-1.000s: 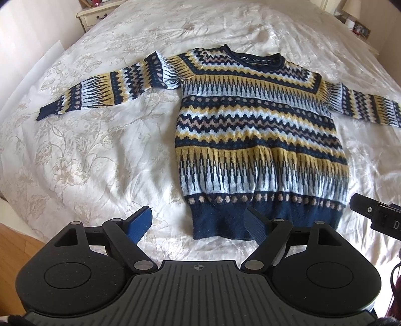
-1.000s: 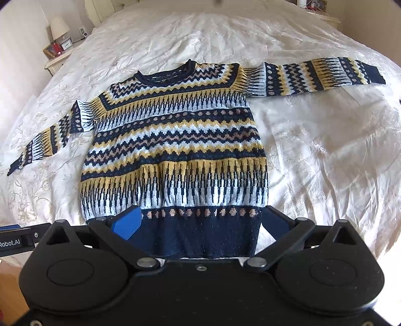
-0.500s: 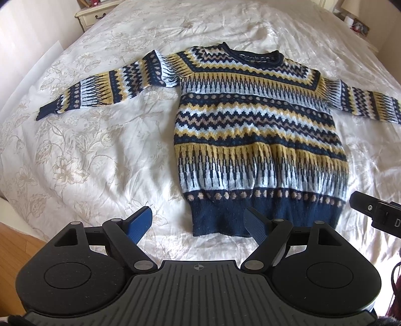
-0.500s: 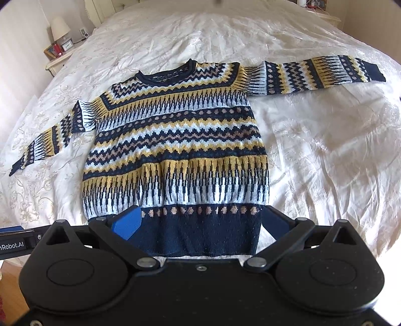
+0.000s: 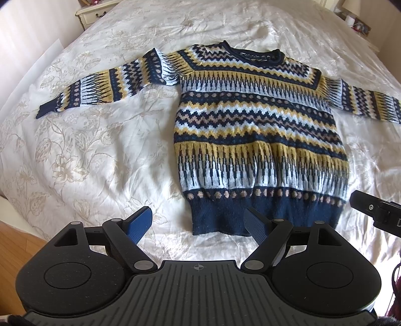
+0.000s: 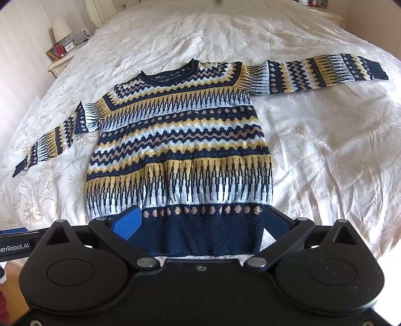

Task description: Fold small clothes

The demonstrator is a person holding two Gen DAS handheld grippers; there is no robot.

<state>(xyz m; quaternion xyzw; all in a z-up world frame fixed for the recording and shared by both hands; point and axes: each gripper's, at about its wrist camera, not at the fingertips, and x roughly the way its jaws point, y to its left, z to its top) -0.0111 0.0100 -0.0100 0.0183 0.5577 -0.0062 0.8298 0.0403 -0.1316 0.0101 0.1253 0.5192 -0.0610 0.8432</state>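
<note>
A patterned knit sweater [image 5: 258, 130] in navy, yellow and pale blue lies flat on the bed with both sleeves spread out; it also shows in the right wrist view [image 6: 180, 150]. My left gripper [image 5: 198, 223] is open and empty, hovering above the hem's left corner [image 5: 200, 225]. My right gripper [image 6: 200, 220] is open and empty, its fingers straddling the navy hem band [image 6: 200, 233]. The right gripper's body shows at the edge of the left wrist view [image 5: 376, 213].
The sweater lies on a cream floral bedspread [image 5: 75, 150]. A bedside table [image 5: 95, 12] stands at the far left corner, another with a lamp [image 6: 61, 32] on the other side. Wooden floor [image 5: 17, 248] shows below the bed's near edge.
Both grippers have moved slightly forward toward the sweater's hem, so the sweater sits a bit lower and nearer in both views. Both stay open.
</note>
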